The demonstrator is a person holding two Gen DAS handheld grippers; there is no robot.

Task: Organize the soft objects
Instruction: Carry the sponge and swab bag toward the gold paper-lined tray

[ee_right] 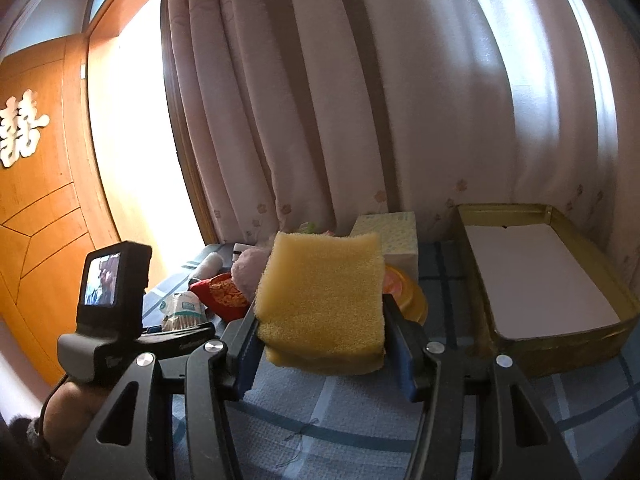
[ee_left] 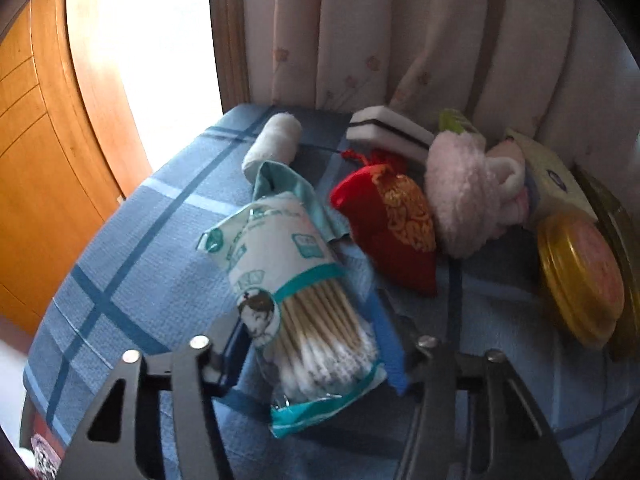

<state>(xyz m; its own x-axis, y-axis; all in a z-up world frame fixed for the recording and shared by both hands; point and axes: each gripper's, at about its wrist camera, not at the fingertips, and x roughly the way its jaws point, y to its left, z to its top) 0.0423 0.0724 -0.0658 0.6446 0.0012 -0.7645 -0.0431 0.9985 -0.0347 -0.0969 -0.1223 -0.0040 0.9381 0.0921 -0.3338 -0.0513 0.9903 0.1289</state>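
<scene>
Two grippers are seen: the left gripper (ee_left: 316,354) is closed on a cotton-swab pack (ee_left: 296,280), the right gripper (ee_right: 320,344) clamps a yellow sponge (ee_right: 320,300).

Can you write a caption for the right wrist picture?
Right gripper holds a yellow sponge beside an open gold tin.
</scene>
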